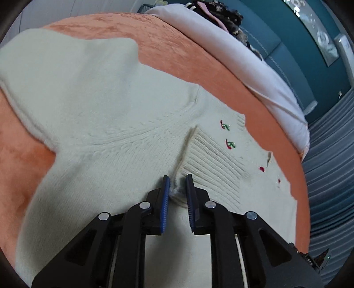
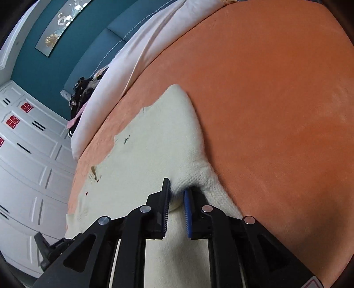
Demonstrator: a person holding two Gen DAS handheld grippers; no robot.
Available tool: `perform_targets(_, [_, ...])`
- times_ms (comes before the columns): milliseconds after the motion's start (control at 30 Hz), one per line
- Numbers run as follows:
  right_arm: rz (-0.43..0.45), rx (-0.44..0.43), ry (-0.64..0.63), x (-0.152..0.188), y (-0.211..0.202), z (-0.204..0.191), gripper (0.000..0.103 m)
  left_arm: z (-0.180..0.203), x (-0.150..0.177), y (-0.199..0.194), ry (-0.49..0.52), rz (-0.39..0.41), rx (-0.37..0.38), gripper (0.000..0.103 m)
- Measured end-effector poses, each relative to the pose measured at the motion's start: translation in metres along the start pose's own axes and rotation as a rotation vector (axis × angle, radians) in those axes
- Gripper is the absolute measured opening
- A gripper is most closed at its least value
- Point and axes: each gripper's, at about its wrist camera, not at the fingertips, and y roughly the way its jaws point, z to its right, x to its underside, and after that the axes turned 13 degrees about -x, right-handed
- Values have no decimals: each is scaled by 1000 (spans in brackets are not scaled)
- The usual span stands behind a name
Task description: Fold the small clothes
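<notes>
A cream knit sweater (image 1: pixel 106 106) with small red and green embroidered cherries lies spread on an orange bedspread (image 1: pixel 177 51). My left gripper (image 1: pixel 178 180) is shut on a bunched fold of the knit beside a ribbed cuff (image 1: pixel 212 164). In the right wrist view the same sweater (image 2: pixel 154 137) lies flat, and my right gripper (image 2: pixel 177 186) is shut on a raised fold at its right edge, next to bare bedspread (image 2: pixel 276 99).
A pale pink blanket (image 1: pixel 243 57) lies along the far side of the bed, with a dark clothes pile (image 1: pixel 223 15) behind it. A teal wall (image 2: pixel 44 66) and white wardrobe doors (image 2: pixel 28 155) stand beyond. The left gripper's body (image 2: pixel 48 248) shows at lower left.
</notes>
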Motion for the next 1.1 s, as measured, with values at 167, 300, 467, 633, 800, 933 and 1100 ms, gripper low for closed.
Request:
perform_targets(167, [152,30,-117,-6,-54,-17,20,3,0,0,31,26,-6,16])
perform_targets(300, [49,56,-237,-15,-26,-25,20,1,6,-1,51,75,2,16])
perform_targets(467, [-78,196,-300,-4,17,-14,9,-4,9,1,45,94,25,17])
perform_targets(633, [-94,249,-357,12,17,-11,14,-4,11,2,43,108,39,17])
perform_targets(800, [-13,174,-299,22,-21,-18,14,-18,3,-23,-21,92,49,43])
perform_targets(933, [-12,146,-353,63,-48,-26,24,-89,-32,-74,-227,239,-2,75])
perform_targets(1100, [-70,153,-337,118,-54,-6,27,-212,-101,-98,-485,298,-222,82])
